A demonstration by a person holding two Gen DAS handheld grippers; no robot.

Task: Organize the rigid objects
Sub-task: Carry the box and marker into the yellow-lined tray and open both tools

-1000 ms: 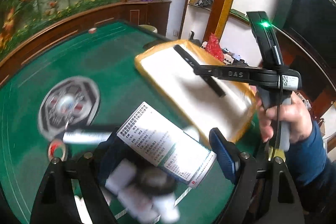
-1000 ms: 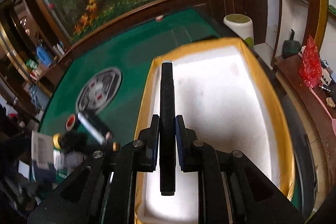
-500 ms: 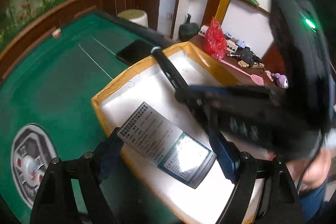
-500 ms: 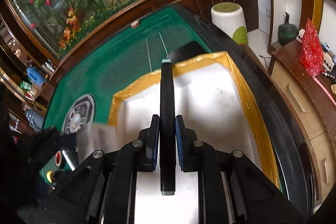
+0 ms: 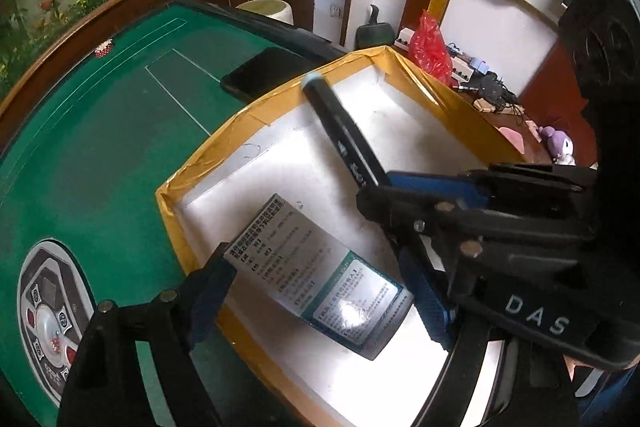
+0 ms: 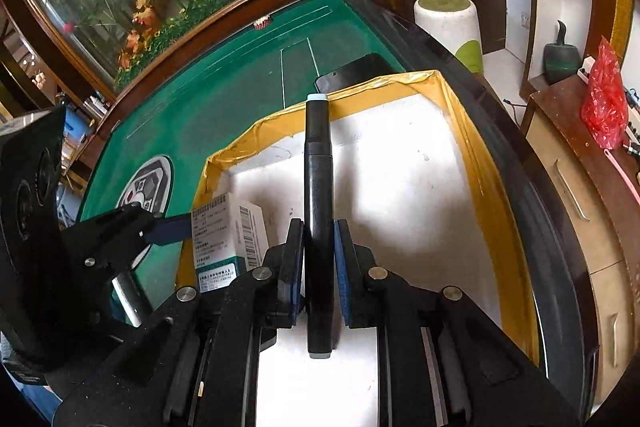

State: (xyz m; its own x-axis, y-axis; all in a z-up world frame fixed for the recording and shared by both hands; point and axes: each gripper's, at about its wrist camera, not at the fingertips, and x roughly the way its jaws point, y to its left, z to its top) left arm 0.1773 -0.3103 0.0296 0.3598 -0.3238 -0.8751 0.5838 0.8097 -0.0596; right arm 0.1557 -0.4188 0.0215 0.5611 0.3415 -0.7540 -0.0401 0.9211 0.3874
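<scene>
In the left wrist view, the left gripper (image 5: 320, 291) fills the lower frame, its jaws spread wide and pinching a flat white medicine box with printed text and a teal panel (image 5: 320, 275) by its two short ends. The box hangs over the near left corner of a shallow white foam tray edged in yellow-brown tape (image 5: 208, 163), which sits on a green felt tabletop (image 5: 100, 131). The right gripper (image 5: 404, 195) crowds the right side, much of it cut off and out of focus.

In the right wrist view, the right gripper (image 6: 318, 267) has its jaws pressed together on a slim black marker pen with pale blue end caps (image 6: 318, 187), which points up the frame over the tray (image 6: 472, 147). The pen's tip overlaps the far rim. A black phone (image 6: 352, 71) lies beyond, partly hidden by the tray. The box (image 6: 228, 231) shows at lower left, half covered.
</scene>
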